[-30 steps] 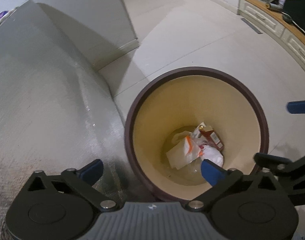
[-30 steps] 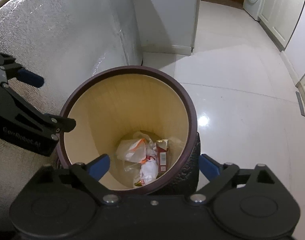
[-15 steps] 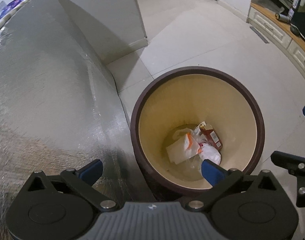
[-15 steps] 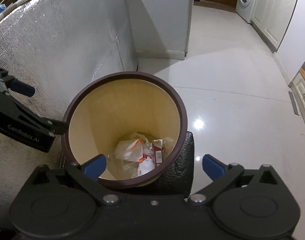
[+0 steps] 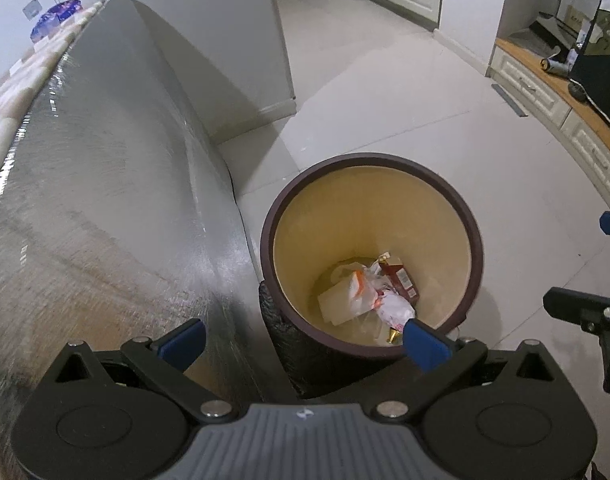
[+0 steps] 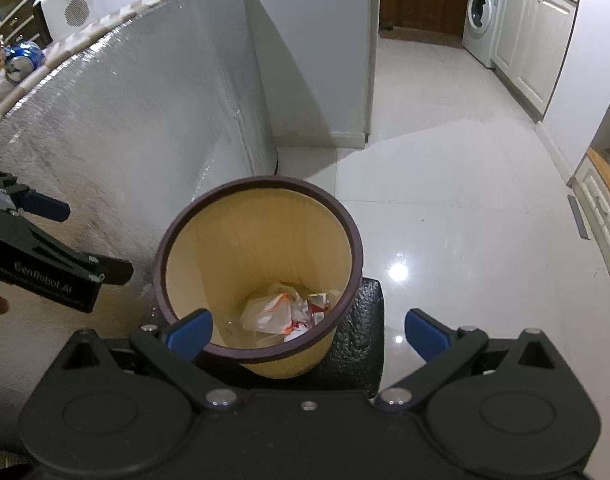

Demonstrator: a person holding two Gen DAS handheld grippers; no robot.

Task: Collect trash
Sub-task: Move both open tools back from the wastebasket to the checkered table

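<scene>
Both tongs, left [image 5: 303,338] and right [image 6: 307,330], hang wide open and empty over the bin [image 6: 359,256] holding wrappers [image 6: 283,312], so fetching more trash looks next.

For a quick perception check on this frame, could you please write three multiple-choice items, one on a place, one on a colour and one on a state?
1. Where does the trash lie?
A. At the bottom of the bin
B. On the floor tiles
C. In the left gripper

2. What colour is the rim of the bin?
A. White
B. Dark brown
C. Green

3. How do the jaws of the right gripper stand?
A. Shut on a wrapper
B. Shut on nothing
C. Open and empty

Answers: 1 A, the crumpled wrappers and red carton sit inside on its base; 2 B, a dark ring tops the tan inner wall; 3 C, its blue fingertips are spread wide with nothing between them.
</scene>
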